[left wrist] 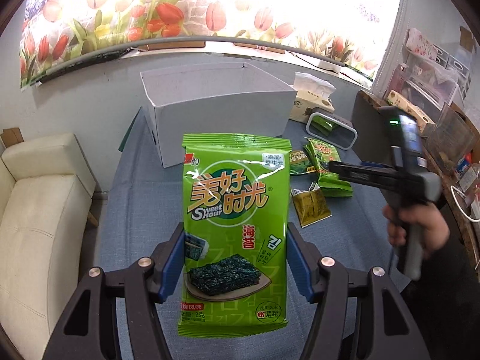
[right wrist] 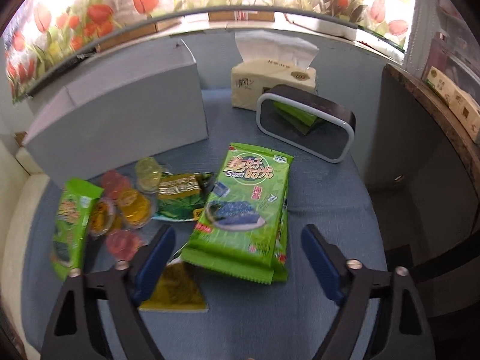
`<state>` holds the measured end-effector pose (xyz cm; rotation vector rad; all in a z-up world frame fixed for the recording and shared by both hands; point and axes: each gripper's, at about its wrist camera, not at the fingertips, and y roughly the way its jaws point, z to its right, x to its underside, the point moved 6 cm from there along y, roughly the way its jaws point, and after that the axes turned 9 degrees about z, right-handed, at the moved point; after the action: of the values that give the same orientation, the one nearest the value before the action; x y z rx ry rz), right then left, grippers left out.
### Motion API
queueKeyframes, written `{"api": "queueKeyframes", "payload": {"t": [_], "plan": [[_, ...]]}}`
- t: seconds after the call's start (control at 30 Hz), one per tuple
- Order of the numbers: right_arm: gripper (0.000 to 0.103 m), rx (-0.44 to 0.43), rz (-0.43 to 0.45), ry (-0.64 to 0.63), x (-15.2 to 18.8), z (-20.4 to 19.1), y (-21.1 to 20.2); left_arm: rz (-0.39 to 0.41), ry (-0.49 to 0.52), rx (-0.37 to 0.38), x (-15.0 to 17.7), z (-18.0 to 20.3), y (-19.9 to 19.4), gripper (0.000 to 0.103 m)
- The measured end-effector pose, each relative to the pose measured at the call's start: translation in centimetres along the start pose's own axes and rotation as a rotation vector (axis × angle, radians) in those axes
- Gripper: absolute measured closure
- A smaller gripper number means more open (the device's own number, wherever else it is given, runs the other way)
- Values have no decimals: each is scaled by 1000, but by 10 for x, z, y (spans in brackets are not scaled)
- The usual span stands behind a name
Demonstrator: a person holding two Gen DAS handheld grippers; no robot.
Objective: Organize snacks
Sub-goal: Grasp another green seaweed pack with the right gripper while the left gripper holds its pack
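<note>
Green seaweed packet (left wrist: 235, 228), tulip-patterned curtain (left wrist: 168, 15)

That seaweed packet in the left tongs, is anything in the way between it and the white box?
Nothing visible. The seaweed packet is held up in the left tongs, and only bare blue tablecloth lies between it and the open white box. The other snacks lie off to the right.

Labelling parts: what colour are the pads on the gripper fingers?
Blue, ribbed pads on black fingers; clearest in the right wrist view.
</note>
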<state>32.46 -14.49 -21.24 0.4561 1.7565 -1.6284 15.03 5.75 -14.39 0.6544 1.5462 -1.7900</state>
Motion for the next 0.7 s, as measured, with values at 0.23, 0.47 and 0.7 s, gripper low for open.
{"api": "queueKeyframes", "payload": {"t": [0.23, 0.47, 0.7], "plan": [[23, 18, -75, 14, -1, -1, 31, 0, -10, 10, 1, -5, 5, 36], [24, 62, -111, 13, 0, -1, 48, 1, 0, 12, 4, -3, 7, 36], [28, 75, -75, 2, 1, 3, 36, -10, -2, 11, 4, -2, 9, 36]]}}
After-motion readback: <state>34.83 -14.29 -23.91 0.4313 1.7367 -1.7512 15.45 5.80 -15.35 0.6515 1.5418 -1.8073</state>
